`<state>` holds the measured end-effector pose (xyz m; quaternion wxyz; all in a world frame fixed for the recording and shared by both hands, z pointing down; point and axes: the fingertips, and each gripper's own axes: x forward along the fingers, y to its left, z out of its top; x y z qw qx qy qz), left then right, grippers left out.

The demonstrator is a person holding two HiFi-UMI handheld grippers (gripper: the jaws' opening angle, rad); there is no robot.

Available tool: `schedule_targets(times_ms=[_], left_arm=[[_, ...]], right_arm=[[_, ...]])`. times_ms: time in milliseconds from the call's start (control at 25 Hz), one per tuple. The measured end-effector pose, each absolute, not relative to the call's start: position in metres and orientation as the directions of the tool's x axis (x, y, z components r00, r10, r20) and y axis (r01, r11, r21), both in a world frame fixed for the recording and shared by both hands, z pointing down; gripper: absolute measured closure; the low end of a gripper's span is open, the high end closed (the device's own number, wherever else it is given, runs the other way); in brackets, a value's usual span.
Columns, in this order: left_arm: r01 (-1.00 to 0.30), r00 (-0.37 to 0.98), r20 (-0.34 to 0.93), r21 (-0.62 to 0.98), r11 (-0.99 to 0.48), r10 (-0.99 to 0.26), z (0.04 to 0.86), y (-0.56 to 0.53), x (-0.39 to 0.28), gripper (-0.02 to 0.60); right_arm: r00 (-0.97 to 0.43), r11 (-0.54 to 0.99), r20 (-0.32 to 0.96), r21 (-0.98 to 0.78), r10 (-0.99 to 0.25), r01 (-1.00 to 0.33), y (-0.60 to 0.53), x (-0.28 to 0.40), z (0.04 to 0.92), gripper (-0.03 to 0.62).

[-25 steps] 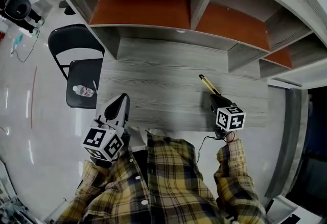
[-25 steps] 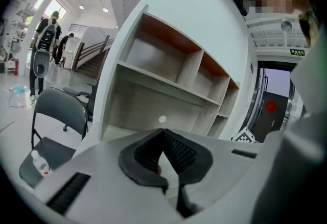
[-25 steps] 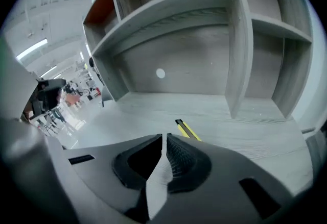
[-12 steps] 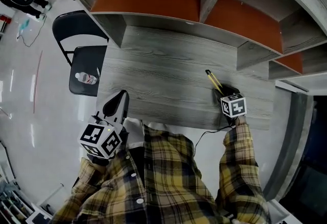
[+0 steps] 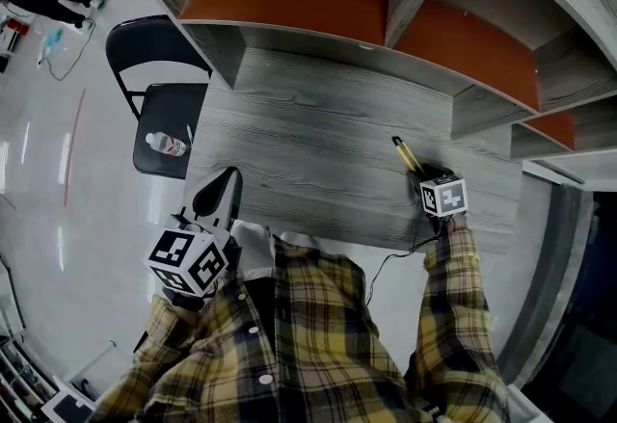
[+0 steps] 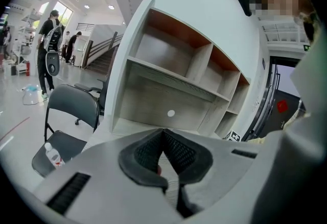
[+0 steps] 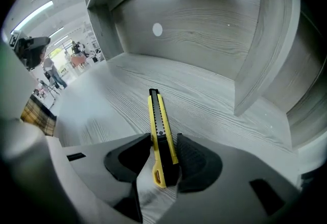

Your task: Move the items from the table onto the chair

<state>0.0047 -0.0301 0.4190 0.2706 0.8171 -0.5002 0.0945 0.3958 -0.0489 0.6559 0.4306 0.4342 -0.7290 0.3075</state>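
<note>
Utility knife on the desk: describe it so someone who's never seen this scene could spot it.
Start at the grey wood-grain desk under the shelf unit with orange-backed compartments. Near its right end lies the utility knife, slim, yellow with a black slider. It is the only yellow thing there; the clear water bottle lies on the black chair instead.

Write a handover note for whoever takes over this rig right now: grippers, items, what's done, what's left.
Left gripper: shut, empty, held near the table's front left edge.
Right gripper: open, its jaws have just been opening. They stand either side of the yellow utility knife, which lies on the table, not gripped.
Done: a water bottle lies on the chair seat.
Left: probably close on the knife and carry it to the chair.
</note>
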Motion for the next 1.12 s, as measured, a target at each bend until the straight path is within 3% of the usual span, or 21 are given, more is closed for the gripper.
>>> schedule_targets(times_ms=[440, 680, 1120], left_arm=[[-0.875, 0.46, 0.416, 0.361, -0.321, -0.785, 0.421, -0.027, 0.003, 0.577], [-0.889, 0.426, 0.414, 0.359, -0.285, -0.804, 0.427, -0.027, 0.001, 0.577], [-0.902, 0.348, 0.405, 0.391, -0.183, -0.846, 0.429, -0.01, -0.079, 0.577]], right_arm=[[-0.206, 0.391, 0.899, -0.043, -0.387, -0.92, -0.045, 0.393, 0.656, 0.468], [-0.279, 0.348, 0.865, -0.132, -0.417, -0.928, -0.039, 0.382, 0.651, 0.468], [-0.423, 0.346, 0.769, -0.278, -0.478, -0.896, -0.017, 0.266, 0.599, 0.468]])
